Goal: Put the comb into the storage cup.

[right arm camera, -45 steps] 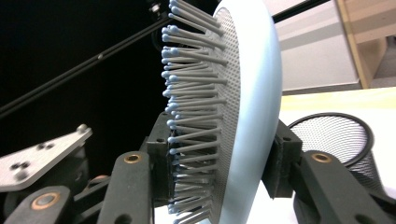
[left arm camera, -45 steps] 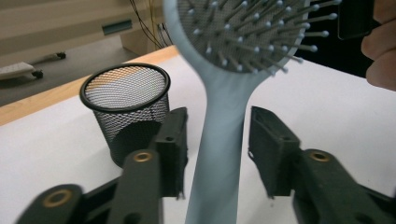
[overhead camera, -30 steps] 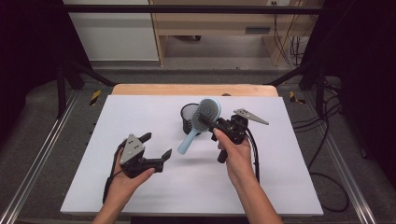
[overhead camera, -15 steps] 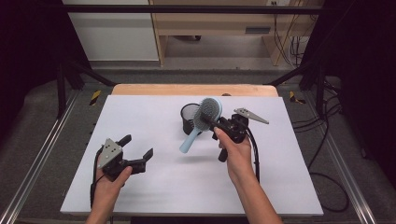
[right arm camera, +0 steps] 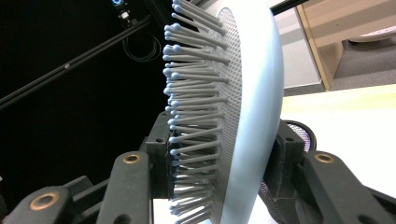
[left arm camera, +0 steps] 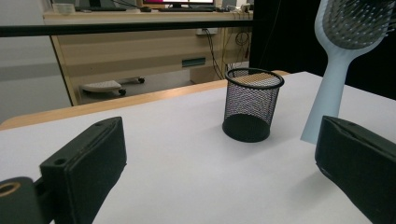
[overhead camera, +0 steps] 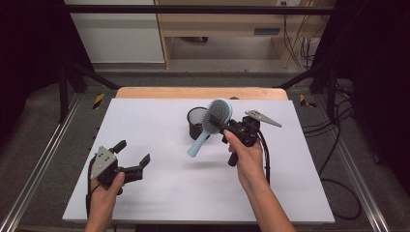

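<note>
Where wood edges it, white table (overhead camera: 159,193) spans.

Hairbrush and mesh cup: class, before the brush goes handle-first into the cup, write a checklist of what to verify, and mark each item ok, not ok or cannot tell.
1. Right gripper clamped on the hairbrush head, pads on bristle side and back: ok.
2. Brush handle pointing down: ok, though it slants down-left.
3. Handle tip over the mesh cup mouth: not ok; it hangs beside the cup, above the table.
4. Cup upright, with nothing in it: ok.
5. Left gripper open and well away from the cup: ok.
6. Grip firm enough not to slip on the bristles: cannot tell.
</note>
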